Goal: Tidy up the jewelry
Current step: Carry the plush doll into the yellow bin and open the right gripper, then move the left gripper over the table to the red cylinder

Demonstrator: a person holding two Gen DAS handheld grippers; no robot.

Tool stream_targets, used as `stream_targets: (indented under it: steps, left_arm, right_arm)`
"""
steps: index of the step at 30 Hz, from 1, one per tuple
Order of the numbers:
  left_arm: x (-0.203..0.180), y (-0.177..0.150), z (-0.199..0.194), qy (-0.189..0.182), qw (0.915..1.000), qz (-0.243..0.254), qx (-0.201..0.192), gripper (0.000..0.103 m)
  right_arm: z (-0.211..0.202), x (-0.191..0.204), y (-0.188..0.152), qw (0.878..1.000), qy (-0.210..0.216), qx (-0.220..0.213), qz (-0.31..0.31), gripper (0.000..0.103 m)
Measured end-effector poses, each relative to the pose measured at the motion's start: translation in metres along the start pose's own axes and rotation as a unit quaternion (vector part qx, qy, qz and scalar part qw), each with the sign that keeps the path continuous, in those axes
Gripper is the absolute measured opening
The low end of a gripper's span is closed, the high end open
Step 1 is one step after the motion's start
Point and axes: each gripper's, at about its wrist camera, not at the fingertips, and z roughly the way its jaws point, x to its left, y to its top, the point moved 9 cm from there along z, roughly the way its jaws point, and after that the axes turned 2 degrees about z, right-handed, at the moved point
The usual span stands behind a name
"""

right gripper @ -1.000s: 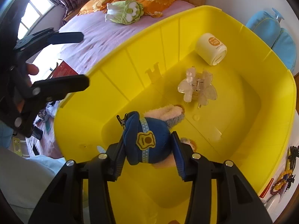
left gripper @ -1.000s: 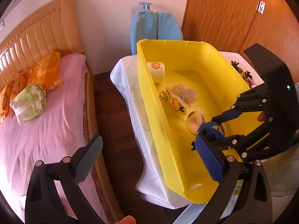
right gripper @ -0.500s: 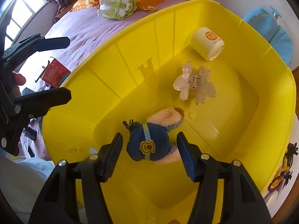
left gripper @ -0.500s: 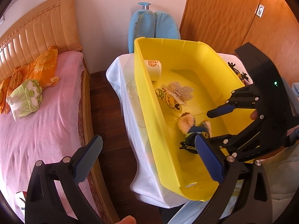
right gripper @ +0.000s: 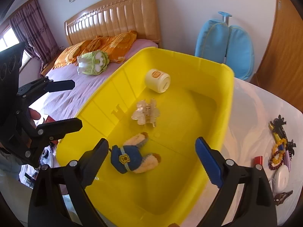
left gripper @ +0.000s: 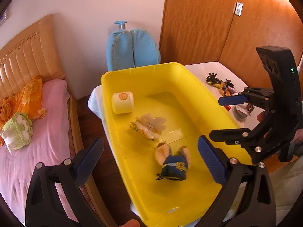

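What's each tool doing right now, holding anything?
Left tool: open, empty.
Right tool: open, just released the plush into the bin.

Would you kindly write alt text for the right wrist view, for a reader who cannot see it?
The right gripper, jaws wide open and empty, hangs over a yellow bin where a small plush toy in a blue uniform lies beside a translucent hair claw and a cream jar. Beaded jewelry lies on the white table at right; the left gripper is at left.

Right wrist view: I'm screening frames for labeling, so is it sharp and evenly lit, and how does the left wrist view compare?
Right wrist view: sharp, fisheye-bent edges, window blown out, yellow bin well lit. Left wrist view: warmer orange cast, slightly soft, dark vignette corners.
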Motion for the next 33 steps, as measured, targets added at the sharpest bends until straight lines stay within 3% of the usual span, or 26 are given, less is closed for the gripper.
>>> stream_targets:
  steps: [9, 14, 16, 18, 24, 33]
  left_arm:
    - [-0.114, 0.047, 0.022, -0.039, 0.9992, 0.005, -0.002, 0.096]
    - [-0.185, 0.076, 0.049, -0.04, 0.9987, -0.032, -0.002, 0.096]
    - [-0.213, 0.082, 0.066, -0.048, 0.9978, -0.045, 0.004, 0.096]
    - [-0.231, 0.085, 0.089, -0.024, 0.9985, -0.045, 0.02, 0.096]
    - [-0.256, 0.079, 0.149, 0.005, 0.993, -0.081, 0.085, 0.096]
    - [-0.259, 0.073, 0.22, 0.022, 0.989, -0.053, 0.136, 0.096]
  right_arm:
    - [-0.07, -0.118, -0.026, 0.996, -0.03, -0.066, 0.049, 0.094]
    - [-0.096, -0.197, -0.058, 0.995, -0.076, -0.05, 0.038, 0.094]
    - [-0.102, -0.22, -0.068, 0.996, -0.075, -0.052, 0.027, 0.094]
    - [-0.103, -0.242, -0.075, 0.996, -0.07, -0.046, 0.024, 0.094]
    - [-0.095, -0.283, -0.096, 0.998, -0.051, -0.015, 0.036, 0.094]
    - [-0.057, -0.332, -0.114, 0.995, -0.066, 0.043, 0.053, 0.094]
